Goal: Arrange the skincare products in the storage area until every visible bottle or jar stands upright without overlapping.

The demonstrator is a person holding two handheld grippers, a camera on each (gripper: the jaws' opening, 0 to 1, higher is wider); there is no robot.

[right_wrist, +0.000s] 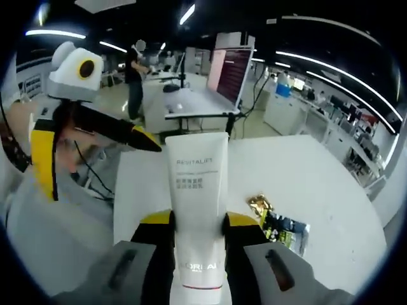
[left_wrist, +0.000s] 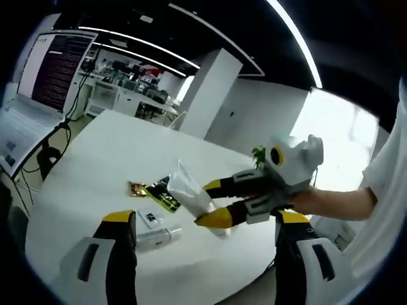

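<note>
While clamped, tube (right_wrist: 197,210) above table (right_wrist: 331,190)

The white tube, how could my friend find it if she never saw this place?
Start at the big white table. Above it, the right claw grips a white tube between two yellow-tipped jaws. It is tall, with grey lettering, unlike the flat gold-and-black packet lying on the table beside it.
</note>
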